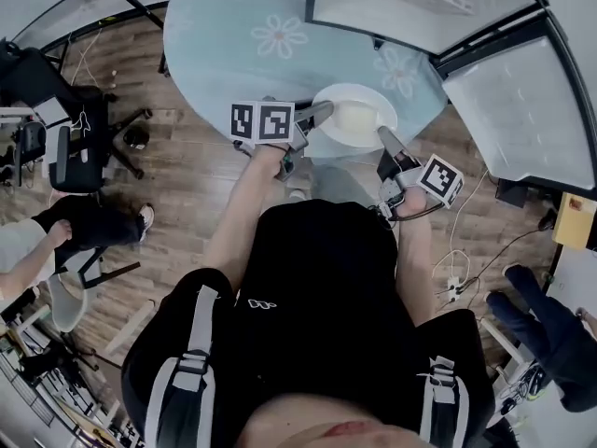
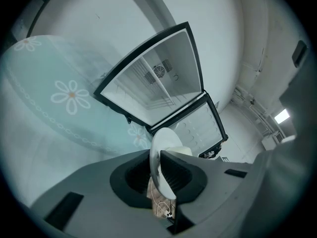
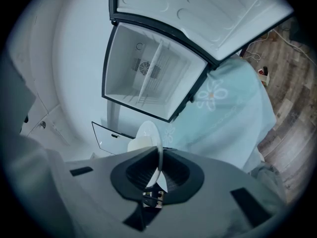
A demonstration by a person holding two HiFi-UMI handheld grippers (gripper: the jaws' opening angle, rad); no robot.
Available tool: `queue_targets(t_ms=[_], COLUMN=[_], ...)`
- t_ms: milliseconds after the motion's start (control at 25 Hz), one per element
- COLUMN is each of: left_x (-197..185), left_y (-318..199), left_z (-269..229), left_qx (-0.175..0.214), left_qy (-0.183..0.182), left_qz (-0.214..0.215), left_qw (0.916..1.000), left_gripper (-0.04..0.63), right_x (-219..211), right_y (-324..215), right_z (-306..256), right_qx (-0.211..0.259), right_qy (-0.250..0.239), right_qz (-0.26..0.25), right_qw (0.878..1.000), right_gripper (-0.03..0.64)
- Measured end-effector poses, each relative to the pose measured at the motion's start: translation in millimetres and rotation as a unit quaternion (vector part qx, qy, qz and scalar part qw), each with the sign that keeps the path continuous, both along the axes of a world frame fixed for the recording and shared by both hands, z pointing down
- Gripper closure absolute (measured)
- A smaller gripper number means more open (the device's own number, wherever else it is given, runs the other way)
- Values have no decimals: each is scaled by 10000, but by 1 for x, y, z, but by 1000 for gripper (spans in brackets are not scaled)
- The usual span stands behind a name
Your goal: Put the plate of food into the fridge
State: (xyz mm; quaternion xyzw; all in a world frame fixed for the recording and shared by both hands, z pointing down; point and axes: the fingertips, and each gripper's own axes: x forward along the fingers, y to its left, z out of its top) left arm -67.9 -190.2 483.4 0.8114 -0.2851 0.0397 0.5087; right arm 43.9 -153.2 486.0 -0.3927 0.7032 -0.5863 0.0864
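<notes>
A white plate (image 1: 355, 117) with a pale block of food (image 1: 353, 118) on it hangs between both grippers, over the near edge of a round table with a blue flowered cloth (image 1: 244, 32). My left gripper (image 1: 320, 113) is shut on the plate's left rim and my right gripper (image 1: 383, 136) on its right rim. In the left gripper view the plate (image 2: 159, 155) stands edge-on between the jaws of the left gripper (image 2: 159, 171). The right gripper (image 3: 159, 168) pinches the plate (image 3: 150, 137) the same way. The fridge (image 2: 162, 77) stands open ahead, its white inside (image 3: 147, 77) bare, its door (image 3: 203, 10) swung wide.
An office chair (image 1: 80, 146) and a seated person (image 1: 56, 233) are at the left. Another person's dark glove (image 1: 546, 320) reaches in at lower right. Cables (image 1: 455, 283) lie on the wooden floor. The open fridge door (image 1: 518, 119) stands to the right.
</notes>
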Motion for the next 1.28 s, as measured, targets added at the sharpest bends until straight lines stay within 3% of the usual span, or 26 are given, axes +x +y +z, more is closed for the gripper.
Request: queue_targets(t_ms=[320, 800, 1280], left_x=[25, 34, 26], left_y=[-75, -166, -235], left_z=[5, 20, 39], left_qx=[-101, -84, -258], left_qy=[-154, -370, -229], left_qz=[-176, -691, -1705], left_qw=[9997, 9969, 9848], left_gripper=[548, 540, 535], right_x=[26, 39, 37], right_y=[-76, -172, -256], right_z=[8, 23, 39], right_qx=[-90, 6, 147], right_qy=[-88, -50, 179], right_qz=[-65, -281, -248], right_qw=[9999, 9996, 9994], right_gripper=[591, 591, 591])
